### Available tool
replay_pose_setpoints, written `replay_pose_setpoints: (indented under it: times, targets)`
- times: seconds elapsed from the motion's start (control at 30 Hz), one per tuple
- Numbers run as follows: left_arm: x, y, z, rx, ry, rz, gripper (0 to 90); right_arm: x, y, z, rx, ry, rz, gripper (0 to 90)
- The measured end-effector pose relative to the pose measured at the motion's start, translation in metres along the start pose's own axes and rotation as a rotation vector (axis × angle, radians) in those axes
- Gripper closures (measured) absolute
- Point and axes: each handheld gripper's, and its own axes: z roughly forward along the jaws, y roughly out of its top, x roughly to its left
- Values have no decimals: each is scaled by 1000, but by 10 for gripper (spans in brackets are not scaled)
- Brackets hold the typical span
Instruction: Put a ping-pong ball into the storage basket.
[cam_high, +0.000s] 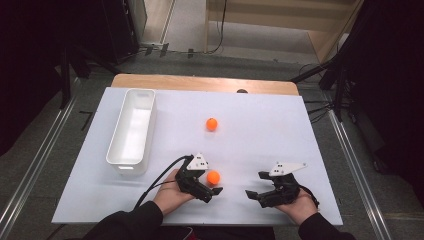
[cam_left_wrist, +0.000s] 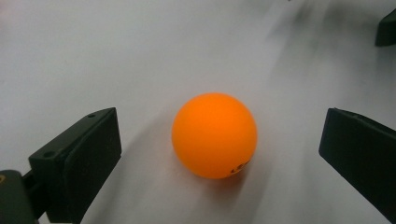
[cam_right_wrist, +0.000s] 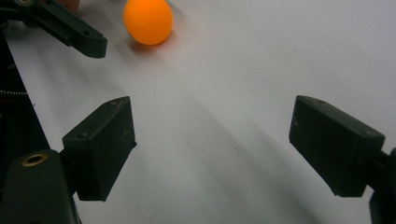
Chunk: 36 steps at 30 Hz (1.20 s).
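Left gripper (cam_left_wrist: 219, 149): jaws spread wide, one on each side of the near ball, neither touching it.
Near ball (cam_left_wrist: 214, 135): orange, sitting on the white table (cam_high: 260, 140) right between those jaws.
Right gripper (cam_right_wrist: 212, 144): jaws wide apart over bare table, nothing between them.
Far ball (cam_high: 212, 124): orange, alone mid-table, well apart from both grippers.
Bin (cam_high: 132, 131): white, long, standing at the table's left.

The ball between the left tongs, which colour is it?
Orange; the ball shows best in the left gripper view.
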Motion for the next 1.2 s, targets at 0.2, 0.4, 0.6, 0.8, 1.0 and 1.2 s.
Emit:
replay_pose_setpoints:
  times: [0.2, 0.4, 0.6, 0.8, 1.0, 1.2]
  targets:
    - [-2, -1, 3, 22, 18, 12, 0, 0, 0, 0, 7, 0, 0, 131]
    - [-3, -1, 5, 42, 43, 16, 0, 1, 0, 1, 9, 0, -9, 131]
    - [-11, 1, 11, 106, 118, 76, 2, 1, 0, 1, 14, 1, -8, 131]
    - [-13, 1, 13, 112, 131, 92, 2, 1, 0, 1, 16, 1, -8, 131]
    - [-14, 0, 11, 105, 127, 102, 7, 1, 0, 2, 18, 1, -13, 131]
    - [-14, -1, 8, 70, 130, 92, 173, 1, 0, 2, 18, 1, -17, 131]
